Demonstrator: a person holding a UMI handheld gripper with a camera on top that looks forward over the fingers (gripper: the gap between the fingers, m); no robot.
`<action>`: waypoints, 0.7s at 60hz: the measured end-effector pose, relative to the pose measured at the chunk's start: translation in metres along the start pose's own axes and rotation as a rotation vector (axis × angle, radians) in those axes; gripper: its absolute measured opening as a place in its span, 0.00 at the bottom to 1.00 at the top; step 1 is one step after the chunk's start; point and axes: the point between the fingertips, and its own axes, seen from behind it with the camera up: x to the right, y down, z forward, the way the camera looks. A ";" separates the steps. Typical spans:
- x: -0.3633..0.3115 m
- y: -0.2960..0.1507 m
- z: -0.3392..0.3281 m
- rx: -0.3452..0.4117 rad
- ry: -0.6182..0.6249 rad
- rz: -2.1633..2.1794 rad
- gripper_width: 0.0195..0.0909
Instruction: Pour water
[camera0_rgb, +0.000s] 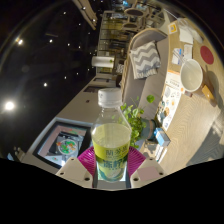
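A clear plastic bottle with a white cap and a green label, holding pale yellow-green liquid, stands upright between my fingers. My gripper is shut on the bottle, its pink pads pressing on the label from both sides. The whole view is tilted, so the room leans. A white bowl-like cup sits on a table beyond the bottle, far from my fingers.
Beyond the bottle are a small green plant, a chair with a zigzag-patterned cushion, a red round object on the table, and a framed picture on the floor side. Ceiling lights shine in the dark part.
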 end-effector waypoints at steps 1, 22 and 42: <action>0.003 -0.006 0.001 0.004 -0.010 0.050 0.24; 0.068 -0.093 -0.007 0.079 -0.088 0.664 0.24; 0.049 -0.093 -0.009 -0.034 0.044 0.160 0.24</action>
